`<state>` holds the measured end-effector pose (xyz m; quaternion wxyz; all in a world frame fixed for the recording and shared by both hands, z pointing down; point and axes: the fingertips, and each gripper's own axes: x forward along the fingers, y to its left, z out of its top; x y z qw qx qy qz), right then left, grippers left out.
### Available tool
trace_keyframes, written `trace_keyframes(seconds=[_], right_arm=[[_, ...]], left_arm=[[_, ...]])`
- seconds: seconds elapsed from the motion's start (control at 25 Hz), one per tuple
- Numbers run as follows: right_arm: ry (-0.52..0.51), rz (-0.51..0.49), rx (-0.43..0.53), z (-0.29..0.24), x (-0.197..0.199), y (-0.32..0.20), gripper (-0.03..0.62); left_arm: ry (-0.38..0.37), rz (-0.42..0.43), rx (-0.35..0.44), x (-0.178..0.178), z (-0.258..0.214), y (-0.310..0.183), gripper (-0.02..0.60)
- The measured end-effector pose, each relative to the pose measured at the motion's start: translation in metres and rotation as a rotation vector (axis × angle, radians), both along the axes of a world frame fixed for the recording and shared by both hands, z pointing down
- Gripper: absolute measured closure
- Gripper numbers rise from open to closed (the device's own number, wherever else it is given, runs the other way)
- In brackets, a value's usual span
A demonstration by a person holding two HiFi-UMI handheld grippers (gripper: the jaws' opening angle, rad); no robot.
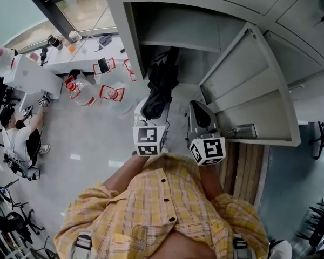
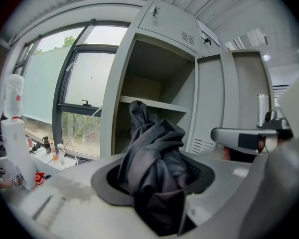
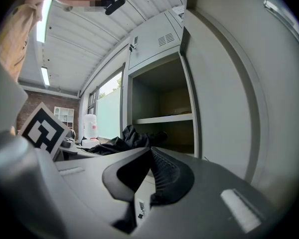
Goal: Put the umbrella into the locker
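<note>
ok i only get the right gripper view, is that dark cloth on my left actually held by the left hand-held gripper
observer: yes, the left gripper view shows the left hand-held gripper closed on the black umbrella.
operator: anything on the floor by the locker
observer: head view shows clear bottles with red handles left of the locker, apart from it.
operator: anyone around
observer: a person sits at the far left of the head view.

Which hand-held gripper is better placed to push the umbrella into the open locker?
Left. The left hand-held gripper is clamped on the black umbrella, which points into the open locker. The right hand-held gripper holds nothing, beside the door.
</note>
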<state>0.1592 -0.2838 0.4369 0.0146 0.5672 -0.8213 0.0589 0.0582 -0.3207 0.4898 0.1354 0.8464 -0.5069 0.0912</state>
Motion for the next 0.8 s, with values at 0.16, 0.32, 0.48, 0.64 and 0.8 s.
trace_keyframes(seconds=[0.16, 0.32, 0.48, 0.64, 0.8], right_arm=[[-0.001, 0.002, 0.0, 0.002, -0.001, -0.01, 0.597], [0.002, 0.002, 0.001, 0.003, -0.002, -0.018, 0.597], [0.005, 0.006, 0.005, 0.001, -0.001, -0.026, 0.597], [0.007, 0.009, 0.007, 0.001, -0.001, -0.034, 0.597], [0.01, 0.009, 0.006, 0.002, -0.001, -0.04, 0.597]], left_arm=[[-0.01, 0.012, 0.013, 0.003, 0.003, -0.015, 0.345], [-0.015, 0.019, 0.016, 0.005, 0.004, -0.028, 0.345], [-0.019, 0.023, 0.023, 0.007, 0.002, -0.041, 0.345], [-0.027, 0.03, 0.04, 0.011, 0.0, -0.056, 0.345], [-0.041, 0.036, 0.054, 0.015, 0.001, -0.071, 0.345]])
